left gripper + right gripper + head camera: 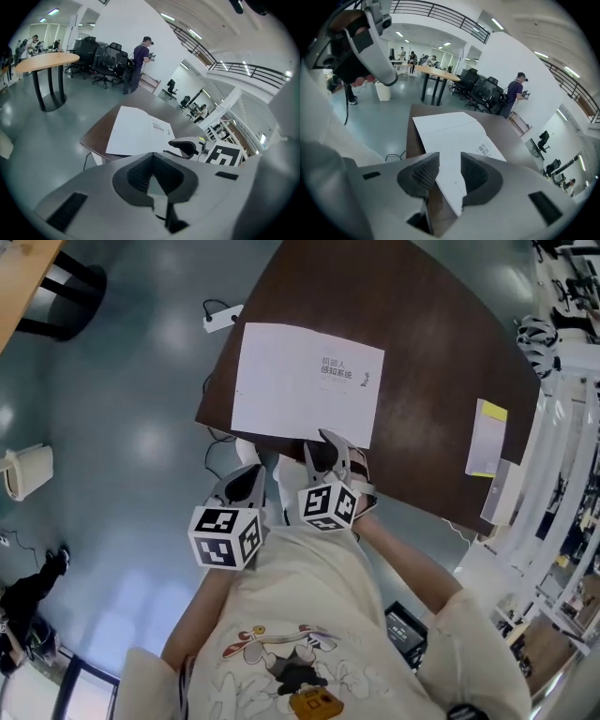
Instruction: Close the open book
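Seemingly early on, the book [291, 381] lies open on the table [441, 352], its near edge between the spread, unpinching fingers of the right gripper [450, 161]; the left gripper [152, 159] is pressed together, empty; next, pinch one side and fold it over.

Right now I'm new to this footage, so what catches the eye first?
The flat white book with small dark print lies on the dark brown table, near its front edge. The right tool, jaws open, sits at that book's near edge; the left tool, shut, hangs off the table.
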